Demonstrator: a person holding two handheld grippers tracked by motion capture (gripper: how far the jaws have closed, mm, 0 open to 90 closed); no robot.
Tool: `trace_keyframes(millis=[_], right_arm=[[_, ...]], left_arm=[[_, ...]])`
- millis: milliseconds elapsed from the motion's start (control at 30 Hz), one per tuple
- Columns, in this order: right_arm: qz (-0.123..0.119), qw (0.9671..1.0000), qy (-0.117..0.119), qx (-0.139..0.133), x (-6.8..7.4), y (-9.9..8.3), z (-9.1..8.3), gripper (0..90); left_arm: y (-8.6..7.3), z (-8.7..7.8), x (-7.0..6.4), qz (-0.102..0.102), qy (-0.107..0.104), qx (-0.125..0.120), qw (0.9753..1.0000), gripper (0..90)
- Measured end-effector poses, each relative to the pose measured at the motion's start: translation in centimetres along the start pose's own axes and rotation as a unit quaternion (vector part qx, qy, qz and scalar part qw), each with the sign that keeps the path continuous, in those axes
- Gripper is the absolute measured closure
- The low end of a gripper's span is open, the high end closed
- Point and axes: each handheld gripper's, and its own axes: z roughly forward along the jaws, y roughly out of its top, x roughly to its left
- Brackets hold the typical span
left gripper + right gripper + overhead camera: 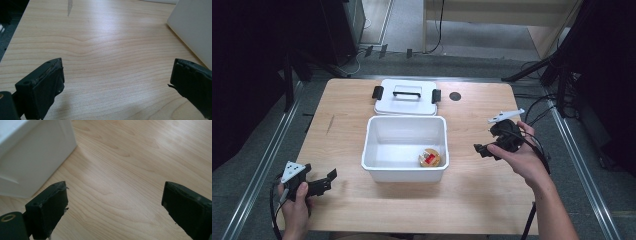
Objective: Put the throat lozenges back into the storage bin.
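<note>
Sitting at the centre of the wooden counter (472, 200), a white rectangular bin (405, 170) is open at the top. Inside it, at the 4 o'clock corner of its floor, lies one small round item (430, 158), tan with a red patch; what it is cannot be told. Rest of the bin floor is bare white.

At 12 o'clock from the bin, touching or just beside its far rim, lies the white lid (405, 101), flat on the counter, with a black-edged handle on top and a black latch at each short end. A small dark round spot (455, 96) marks the counter at 3 o'clock from the lid.

Left gripper (328, 180) is at 8 o'clock from the bin, low over the counter, held in the left hand (294, 202). In the left gripper view its fingers (42, 86) stand wide apart with nothing between them; bin wall at upper right.

Right gripper (482, 149) is at 3 o'clock from the bin, held in the right hand (522, 159), raised, pointing toward the bin. In the right gripper view its fingers (48, 206) are spread wide and empty; bin corner at upper left.
</note>
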Motion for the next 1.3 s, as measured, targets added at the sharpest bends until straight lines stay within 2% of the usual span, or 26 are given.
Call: trace_keyframes(millis=[267,533,700,800,1000,1033,1133,1233,1300], right_arm=[[0.047,0.9977,-0.028,-0.04,-1.4,-4.4,0.9,6.0],[0.087,0.9927,-0.024,-0.079,-2.0,-9.0,1.9,5.9],[0.116,0.9872,-0.029,-0.106,-2.5,-12.0,2.3,5.9],[0.117,0.9847,-0.031,-0.125,-2.5,-13.6,2.4,5.9],[0.142,0.9765,-0.026,-0.161,-2.4,-16.5,2.4,5.9],[0.15,0.9739,-0.029,-0.168,-2.4,-17.3,2.5,5.9],[0.164,0.972,-0.039,-0.164,-2.6,-17.9,2.6,6.0],[0.159,0.972,-0.058,-0.164,-2.5,-18.4,2.4,6.1],[0.159,0.9704,-0.056,-0.173,-2.5,-18.7,2.2,6.1]], left_arm=[[0.0,0.0,0.0,-0.003,0.001,-0.003,1.0,0.0],[0.0,0.0,0.0,-0.003,0.001,-0.003,1.0,0.0],[0.0,0.0,0.0,-0.003,0.003,-0.003,1.0,0.0],[0.0,0.0,0.1,-0.005,0.004,-0.002,1.0,0.0],[0.0,0.0,0.1,-0.012,0.007,-0.007,0.9999,0.0],[0.0,-0.1,0.1,-0.011,0.007,-0.007,0.9999,0.0],[-0.1,-0.1,0.0,-0.013,0.011,-0.01,0.9998,0.0],[-0.1,-0.2,0.0,-0.009,0.011,-0.012,0.9998,0.0],[-0.1,-0.1,0.0,-0.01,0.01,-0.011,0.9998,0.0]])
